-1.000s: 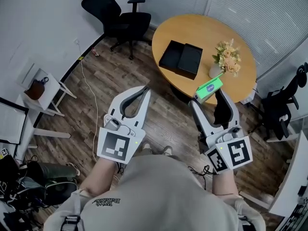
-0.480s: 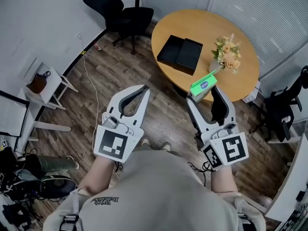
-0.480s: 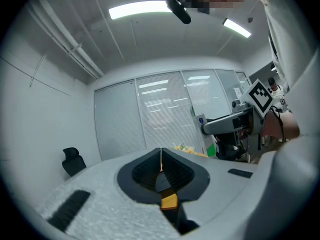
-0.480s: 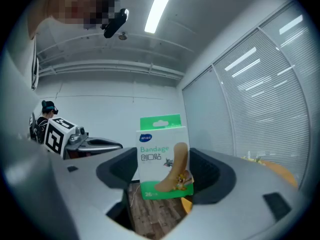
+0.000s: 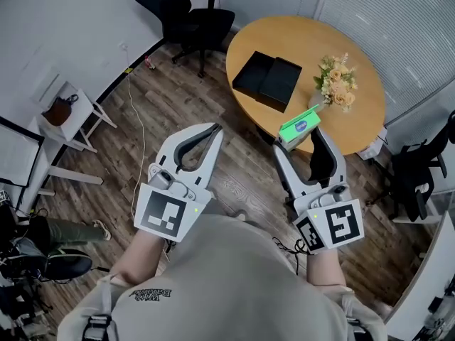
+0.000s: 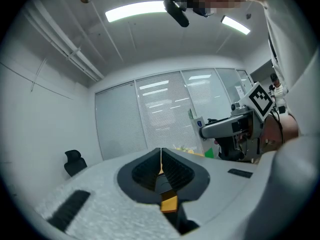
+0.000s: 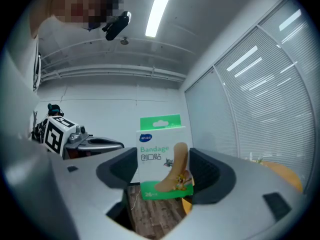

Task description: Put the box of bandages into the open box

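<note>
Right gripper has the box of bandages pinched upright between its jaws, which are parted only by the pack's width; green header up, printed front towards the camera.

Left gripper carries nothing; its jaws are pressed together, tips meeting, and it hangs in the air beside the right one.

Progress, as I read it: the pick-up is done and the delivery isn't; the pack is in the air by the near edge of the round wooden table, well apart from the open box; what's left is the carry over the tabletop, the lowering in and the release.

That black box lies in two halves side by side; the left half looks like the hollow one, though I can't be sure.

The count: one bandage pack; one black box; two grippers; one vase of flowers; two black office chairs, one behind the table, one at the right.
</note>
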